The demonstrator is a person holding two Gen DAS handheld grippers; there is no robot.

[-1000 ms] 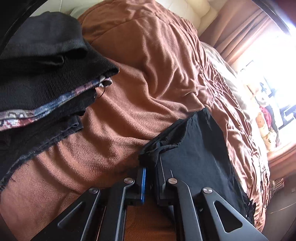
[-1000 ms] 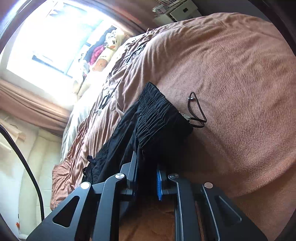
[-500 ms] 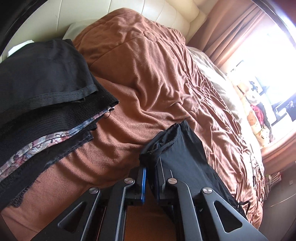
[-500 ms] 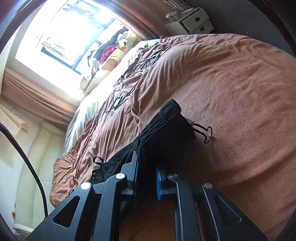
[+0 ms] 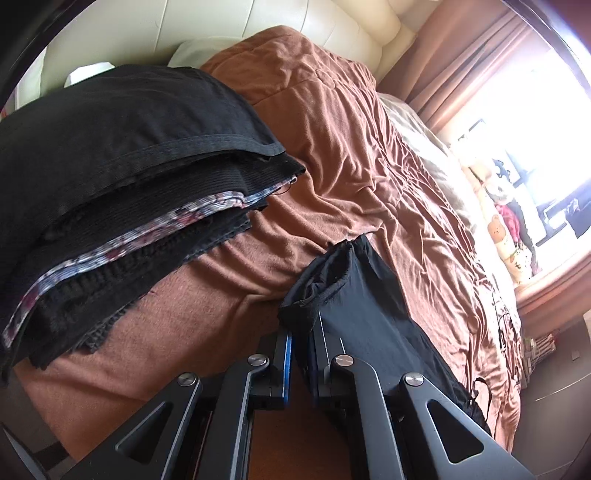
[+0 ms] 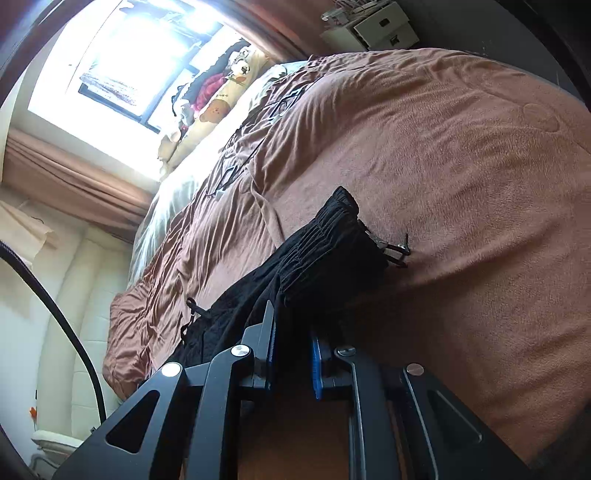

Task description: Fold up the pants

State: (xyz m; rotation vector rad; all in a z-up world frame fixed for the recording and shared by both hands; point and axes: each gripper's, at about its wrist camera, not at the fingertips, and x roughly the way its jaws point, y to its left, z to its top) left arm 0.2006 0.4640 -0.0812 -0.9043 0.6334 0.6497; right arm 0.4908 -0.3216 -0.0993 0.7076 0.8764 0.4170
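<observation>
The black pants (image 5: 365,306) hang stretched above the brown blanket (image 5: 332,155), pinched at both ends. My left gripper (image 5: 301,334) is shut on the bunched hem end. The cloth runs from it down and to the right. In the right wrist view my right gripper (image 6: 293,332) is shut on the gathered elastic waistband (image 6: 325,251) of the pants (image 6: 236,314). A black drawstring with metal tips (image 6: 395,249) dangles just off the waistband, over the blanket (image 6: 443,166).
A stack of folded dark clothes (image 5: 122,199), one layer patterned, lies on the bed at the left. A cream padded headboard (image 5: 314,40) stands behind it. Brown curtains (image 5: 461,66), a bright window and plush toys (image 6: 218,107) line the far side. A white cabinet (image 6: 373,27) stands beyond the bed.
Both grippers have lifted and travelled with the pants still pinched. The pants have come up off the blanket, and the folded stack looms larger and nearer on the left.
</observation>
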